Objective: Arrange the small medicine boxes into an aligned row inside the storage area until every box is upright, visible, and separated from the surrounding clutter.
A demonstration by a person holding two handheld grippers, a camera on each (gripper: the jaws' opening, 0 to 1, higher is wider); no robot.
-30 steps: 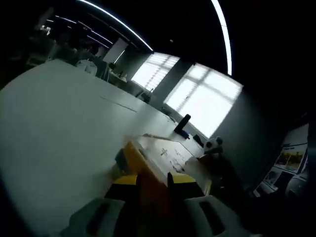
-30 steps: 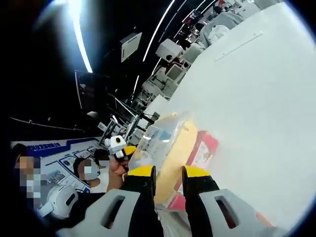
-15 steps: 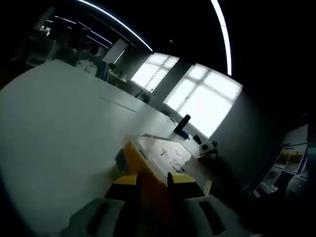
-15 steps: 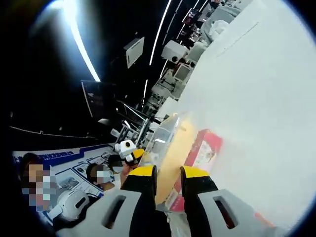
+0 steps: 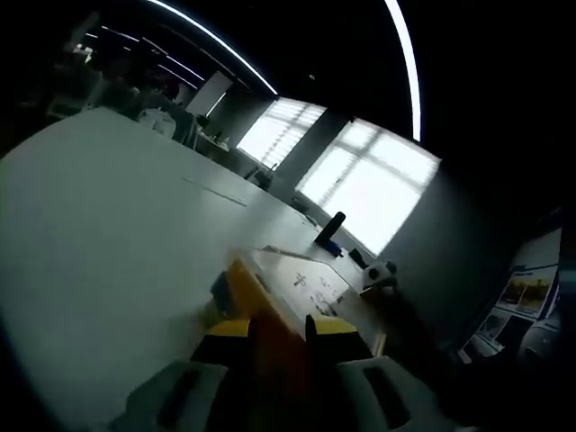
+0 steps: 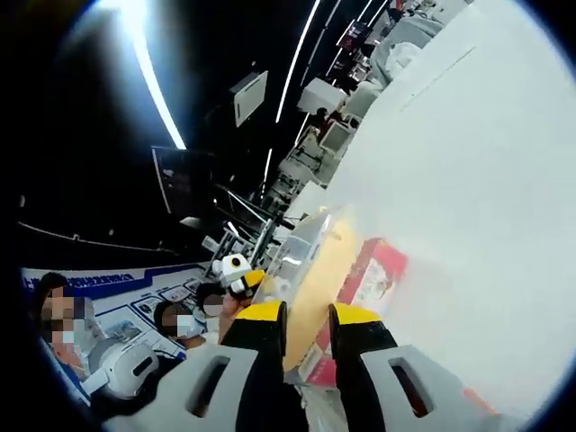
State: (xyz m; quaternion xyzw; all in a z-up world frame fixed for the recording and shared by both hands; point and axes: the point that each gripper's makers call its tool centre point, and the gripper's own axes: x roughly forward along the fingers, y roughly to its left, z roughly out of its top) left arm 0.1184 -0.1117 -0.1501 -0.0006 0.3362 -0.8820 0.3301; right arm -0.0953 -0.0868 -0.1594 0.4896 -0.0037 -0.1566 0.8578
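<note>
Both tools are clamped on the same yellow bin, one at each end, and it sits tilted above the white desk point(image 5: 108, 225).

In the left gripper view, the left tool point(image 5: 281, 326) has its yellow-tipped jaws drawn in tight on the wall of the yellow storage bin point(image 5: 261, 297). A clear lid point(image 5: 306, 279) with small dark print lies across the bin's top, so the medicine boxes inside are hard to make out. Past the far end of the bin, the right tool's white head shows beside a dark upright bottle point(image 5: 331, 227) standing on the desk. Bright windows point(image 5: 369, 184) glow behind, with long ceiling light strips point(image 5: 405, 63) overhead.

In the right gripper view, the right tool point(image 6: 306, 317) is closed on the opposite wall of the same bin point(image 6: 324, 270), with yellow plastic wedged between the two jaw tips. A red and white medicine box point(image 6: 373, 274) lies against the bin's side, just right of the jaws, leaning rather than upright. Whether it is inside or outside the bin's wall I cannot tell. At the far end, the other tool point(image 6: 236, 274) grips the bin, white head and yellow tip visible. Seated people point(image 6: 184, 324) are in the background near a blue-lettered poster point(image 6: 99, 283), and more desks and chairs run along the desk's far edge.
</note>
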